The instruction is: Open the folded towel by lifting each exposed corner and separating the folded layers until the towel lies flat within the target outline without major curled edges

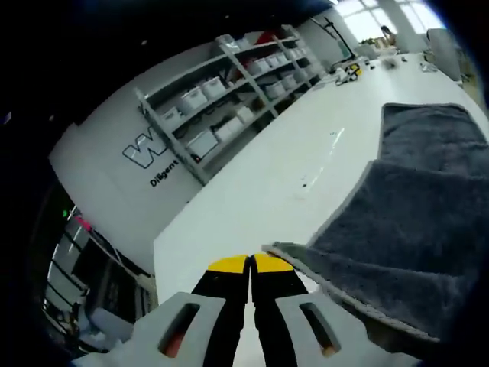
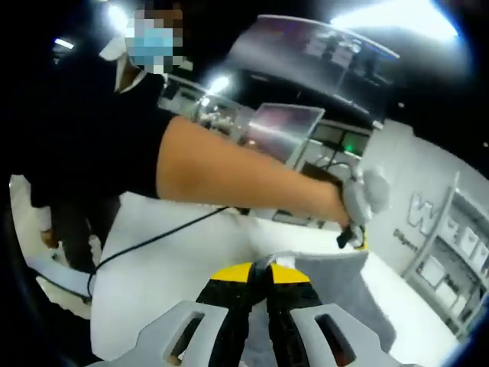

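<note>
Glossy white table [image 1: 260, 191]; plush grey towel [image 1: 412, 237], pale stitched hem.

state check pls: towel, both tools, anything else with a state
Grey terry towel: on the white table, still partly folded, one layer lying over another.
Left tool: jaws shut, beside the towel's near corner; grip on it unclear.
Right tool: jaws shut at a towel edge; pinch not confirmable.
Black cable: slack across the table.
</note>
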Demonstrator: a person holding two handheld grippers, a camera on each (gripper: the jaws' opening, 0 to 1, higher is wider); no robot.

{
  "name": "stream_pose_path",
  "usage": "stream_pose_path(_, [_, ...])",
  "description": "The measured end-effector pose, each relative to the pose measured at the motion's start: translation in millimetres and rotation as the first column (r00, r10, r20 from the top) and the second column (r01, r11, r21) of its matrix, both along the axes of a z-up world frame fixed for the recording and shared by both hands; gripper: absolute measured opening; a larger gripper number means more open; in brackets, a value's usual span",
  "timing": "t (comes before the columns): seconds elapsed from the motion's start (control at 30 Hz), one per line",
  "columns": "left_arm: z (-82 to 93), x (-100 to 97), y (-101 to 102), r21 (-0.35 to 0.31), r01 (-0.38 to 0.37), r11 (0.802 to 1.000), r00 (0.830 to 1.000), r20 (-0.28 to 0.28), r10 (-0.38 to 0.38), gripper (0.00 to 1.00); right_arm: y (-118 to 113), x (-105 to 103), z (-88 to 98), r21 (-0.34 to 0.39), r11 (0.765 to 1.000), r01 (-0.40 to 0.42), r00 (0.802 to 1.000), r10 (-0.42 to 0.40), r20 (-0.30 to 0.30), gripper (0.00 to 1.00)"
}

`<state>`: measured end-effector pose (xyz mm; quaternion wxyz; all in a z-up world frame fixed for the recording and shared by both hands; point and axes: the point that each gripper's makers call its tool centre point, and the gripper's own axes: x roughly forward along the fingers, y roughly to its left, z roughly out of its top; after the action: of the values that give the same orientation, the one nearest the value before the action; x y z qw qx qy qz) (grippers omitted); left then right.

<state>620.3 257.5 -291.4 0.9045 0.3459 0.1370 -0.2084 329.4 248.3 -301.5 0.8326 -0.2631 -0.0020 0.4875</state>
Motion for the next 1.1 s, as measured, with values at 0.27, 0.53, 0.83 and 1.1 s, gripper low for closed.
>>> stream_pose_path(0.27, [-10.3,-9.0,26.1,-0.034,-0.030,0.999,0.999,-0.041,0.029,0.00,29.4,-2.4,-31.1,-0.056,0.998,-0.042,0.998,0.039,-0.053,0.01])
stream_pose_path(0.53, [10.3,-20.0,11.3,-0.140,0.036,0.989,0.998,-0.043,-0.043,0.00,40.6,-5.8,-37.8,-0.070,0.996,-0.057,0.997,0.053,-0.062,0.01])
stream_pose_path(0.83, [21.6,-48.5,17.2,-0.263,0.062,0.963,0.997,-0.018,-0.069,0.00,44.6,-7.4,-43.4,-0.083,0.994,-0.065,0.997,0.060,-0.056,0.01])
stream_pose_path(1.1, [-12.4,-35.0,33.0,-0.253,0.004,0.967,0.988,-0.145,-0.043,0.01,55.4,-14.7,-38.6,-0.073,0.994,-0.084,0.996,0.082,-0.040,0.00])
